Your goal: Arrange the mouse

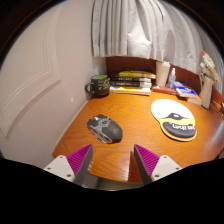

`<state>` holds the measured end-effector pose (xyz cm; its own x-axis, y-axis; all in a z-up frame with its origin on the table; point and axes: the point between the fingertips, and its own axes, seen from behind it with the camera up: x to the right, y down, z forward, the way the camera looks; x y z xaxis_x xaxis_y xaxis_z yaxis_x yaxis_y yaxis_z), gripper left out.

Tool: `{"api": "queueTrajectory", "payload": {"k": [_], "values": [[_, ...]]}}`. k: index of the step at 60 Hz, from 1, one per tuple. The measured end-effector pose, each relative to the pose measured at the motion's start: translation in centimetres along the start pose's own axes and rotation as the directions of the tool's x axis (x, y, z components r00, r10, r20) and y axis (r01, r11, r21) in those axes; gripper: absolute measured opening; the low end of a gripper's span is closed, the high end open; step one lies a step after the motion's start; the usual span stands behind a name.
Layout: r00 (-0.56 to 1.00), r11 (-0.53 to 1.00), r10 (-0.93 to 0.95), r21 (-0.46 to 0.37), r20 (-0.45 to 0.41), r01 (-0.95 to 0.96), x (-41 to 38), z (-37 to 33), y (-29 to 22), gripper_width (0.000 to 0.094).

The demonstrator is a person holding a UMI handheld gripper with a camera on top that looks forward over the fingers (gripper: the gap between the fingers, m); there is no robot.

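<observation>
Right now I hold the gripper above the near edge of a wooden desk, its two fingers spread wide apart with nothing between them; the magenta pads face each other across bare desktop. Just ahead of the left finger I see the mouse, grey and dark, lying flat on the wood, apart from both fingers. Well off to its right sits a round mouse pad, pale on the far half and black with white lettering on the near half; the mouse is not on it. Beyond the mouse, near the wall, I see a dark mug beside a stack of books. White curtains hang behind the desk.
</observation>
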<state>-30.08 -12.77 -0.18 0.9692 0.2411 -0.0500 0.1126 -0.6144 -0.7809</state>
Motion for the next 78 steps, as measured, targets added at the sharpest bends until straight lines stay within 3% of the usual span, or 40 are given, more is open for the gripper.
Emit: {"api": "queueTrajectory", "payload": {"k": [23,30,38,59,64,69,78], "values": [[0.997,0.999,0.008,-0.039,-0.083,-0.011,0.8,9.6,-6.5,0.0824],[0.992,0.998,0.009,-0.066,-0.126,-0.017,2.3,11.3,-7.5,0.0745],[0.993,0.996,0.036,-0.077,-0.111,-0.045,2.1,12.5,-8.0,0.0560],[0.993,0.988,0.056,-0.135,-0.105,-0.070,2.2,12.7,-8.1,0.0401],[0.996,0.984,0.051,-0.169,-0.078,-0.064,1.5,12.8,-8.4,0.0401],[0.998,0.988,0.055,-0.144,-0.021,-0.057,0.3,11.7,-11.0,0.0400],[0.999,0.999,-0.030,-0.029,-0.021,0.030,1.8,6.3,-19.2,0.0401]]}}
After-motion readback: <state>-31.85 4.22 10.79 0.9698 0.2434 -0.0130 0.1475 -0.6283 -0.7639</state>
